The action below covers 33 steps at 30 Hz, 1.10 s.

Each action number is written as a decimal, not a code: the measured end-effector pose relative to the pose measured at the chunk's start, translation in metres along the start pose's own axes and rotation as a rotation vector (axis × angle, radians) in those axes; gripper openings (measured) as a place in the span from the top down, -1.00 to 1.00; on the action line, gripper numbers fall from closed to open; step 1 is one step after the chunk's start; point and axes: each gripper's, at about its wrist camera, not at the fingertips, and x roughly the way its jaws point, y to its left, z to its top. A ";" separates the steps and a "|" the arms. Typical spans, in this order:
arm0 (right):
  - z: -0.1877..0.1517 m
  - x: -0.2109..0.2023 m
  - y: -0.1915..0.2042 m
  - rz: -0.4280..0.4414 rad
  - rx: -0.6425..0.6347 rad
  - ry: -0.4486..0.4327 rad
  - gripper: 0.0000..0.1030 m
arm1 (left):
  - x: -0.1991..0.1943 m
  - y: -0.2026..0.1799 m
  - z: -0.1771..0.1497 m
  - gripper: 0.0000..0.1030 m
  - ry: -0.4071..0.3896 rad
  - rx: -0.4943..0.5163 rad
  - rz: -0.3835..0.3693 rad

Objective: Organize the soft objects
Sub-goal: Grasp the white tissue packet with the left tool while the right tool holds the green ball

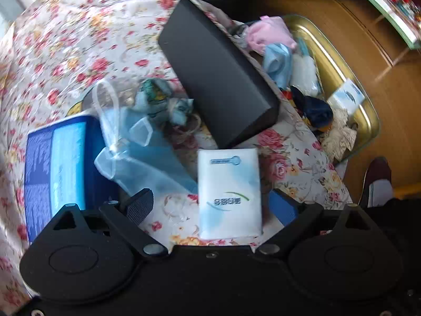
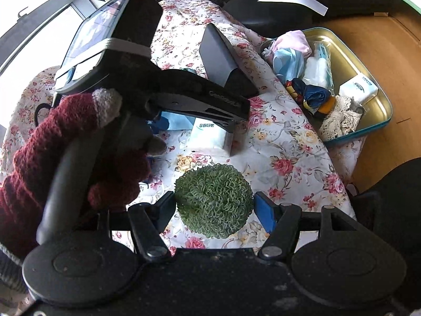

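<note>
A white tissue pack [image 1: 229,193] lies on the floral cloth between the fingers of my open left gripper [image 1: 211,206], with gaps on both sides. It also shows in the right wrist view [image 2: 210,135] under the left gripper body. A green curly scrubber ball [image 2: 213,200] sits between the fingers of my right gripper [image 2: 214,209]; the jaws stand wide at its sides, contact unclear. A gold tray [image 2: 379,110] at the right holds pink and blue cloths [image 2: 290,52], a dark blue cloth, lace and another tissue pack [image 2: 359,88].
A black box [image 1: 218,71] lies on the cloth ahead. A blue carton [image 1: 59,163], a clear blue mesh bag [image 1: 147,152] and a crumpled teal cloth [image 1: 158,100] lie at the left. The person's red-gloved hand [image 2: 65,152] holds the left gripper. Wooden floor lies beyond the tray.
</note>
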 end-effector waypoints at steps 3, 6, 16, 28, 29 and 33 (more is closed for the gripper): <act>0.001 0.001 -0.001 -0.001 0.007 0.002 -0.26 | 0.007 -0.007 0.003 -0.78 0.011 0.042 0.023; 0.001 0.002 -0.002 0.002 0.013 0.005 -0.26 | 0.015 -0.013 0.005 -0.77 0.019 0.069 0.048; 0.002 0.003 -0.004 0.007 0.029 0.003 -0.26 | 0.010 -0.012 -0.002 0.03 -0.002 0.041 0.010; -0.001 -0.001 -0.002 0.004 0.024 -0.009 -0.26 | -0.008 0.020 -0.033 0.04 0.004 -0.105 0.004; -0.001 -0.002 -0.002 0.005 0.027 -0.008 -0.26 | -0.011 0.022 -0.035 0.04 -0.001 -0.118 0.002; 0.004 -0.006 -0.008 0.026 0.062 0.002 -0.26 | -0.025 0.026 -0.039 0.04 -0.024 -0.158 0.002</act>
